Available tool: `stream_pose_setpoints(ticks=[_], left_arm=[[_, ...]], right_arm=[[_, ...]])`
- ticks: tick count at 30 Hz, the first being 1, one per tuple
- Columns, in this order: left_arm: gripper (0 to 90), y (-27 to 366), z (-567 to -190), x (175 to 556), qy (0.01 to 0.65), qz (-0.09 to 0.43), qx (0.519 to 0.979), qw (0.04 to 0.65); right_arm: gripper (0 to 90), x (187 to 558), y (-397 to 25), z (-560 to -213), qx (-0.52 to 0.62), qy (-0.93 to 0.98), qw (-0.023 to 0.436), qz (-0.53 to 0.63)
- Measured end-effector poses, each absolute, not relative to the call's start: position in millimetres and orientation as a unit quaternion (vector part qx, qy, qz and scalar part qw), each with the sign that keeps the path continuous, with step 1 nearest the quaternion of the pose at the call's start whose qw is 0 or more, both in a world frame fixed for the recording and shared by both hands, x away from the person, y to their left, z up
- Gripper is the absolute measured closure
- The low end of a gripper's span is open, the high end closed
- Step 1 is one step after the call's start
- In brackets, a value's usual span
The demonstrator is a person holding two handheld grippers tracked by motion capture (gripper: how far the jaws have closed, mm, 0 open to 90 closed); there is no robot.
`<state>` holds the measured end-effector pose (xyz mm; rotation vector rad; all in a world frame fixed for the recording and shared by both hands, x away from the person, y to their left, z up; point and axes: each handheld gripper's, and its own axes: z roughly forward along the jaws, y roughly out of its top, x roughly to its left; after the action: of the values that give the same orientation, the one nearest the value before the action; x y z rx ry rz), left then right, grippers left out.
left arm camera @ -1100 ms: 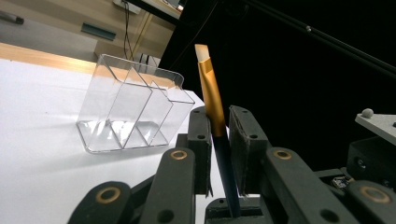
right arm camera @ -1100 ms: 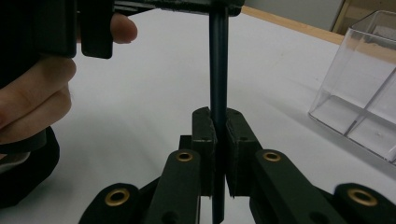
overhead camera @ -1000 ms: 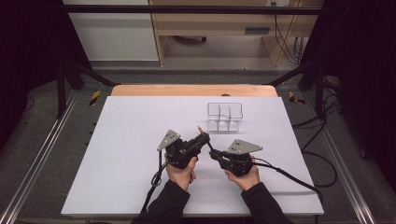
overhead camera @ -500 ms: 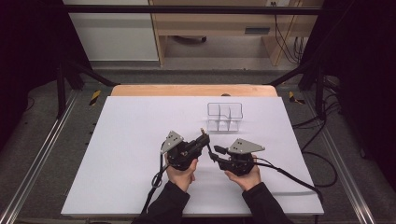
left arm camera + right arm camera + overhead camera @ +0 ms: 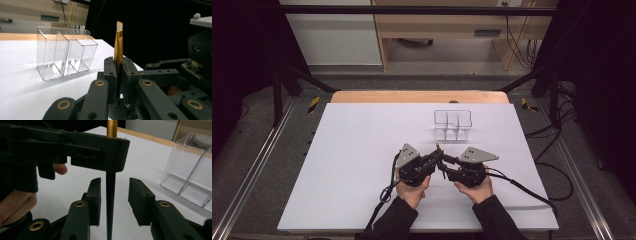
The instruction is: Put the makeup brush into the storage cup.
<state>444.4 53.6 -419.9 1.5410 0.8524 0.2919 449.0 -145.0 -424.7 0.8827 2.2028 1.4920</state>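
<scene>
A gold-and-black pen [image 5: 118, 47] is being pinched upright by the left gripper [image 5: 118, 72]; its black lower shaft is being straddled, untouched, by the spread right gripper [image 5: 113, 200]

Pen [image 5: 110, 195] ends beyond frame edges
</scene>
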Motion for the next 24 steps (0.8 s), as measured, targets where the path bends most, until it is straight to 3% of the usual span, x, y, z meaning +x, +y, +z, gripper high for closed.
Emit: stream_pose_setpoints(ticks=[10, 19, 24], left_arm=[[83.0, 52.1, -420.2, 444.1, 0.369, 0.129, 0.678, 0.623], [82.4, 53.3, -418.6, 445.3, 0.365, 0.125, 0.682, 0.622], [73.9, 57.0, -414.0, 445.2, 0.354, 0.128, 0.686, 0.623]], right_arm=[[82.5, 448.3, -144.9, -424.6, 0.307, 0.778, 0.154, 0.527], [83.3, 447.9, -145.0, -424.3, 0.307, 0.776, 0.151, 0.529], [83.3, 448.0, -145.5, -423.7, 0.309, 0.775, 0.152, 0.530]])
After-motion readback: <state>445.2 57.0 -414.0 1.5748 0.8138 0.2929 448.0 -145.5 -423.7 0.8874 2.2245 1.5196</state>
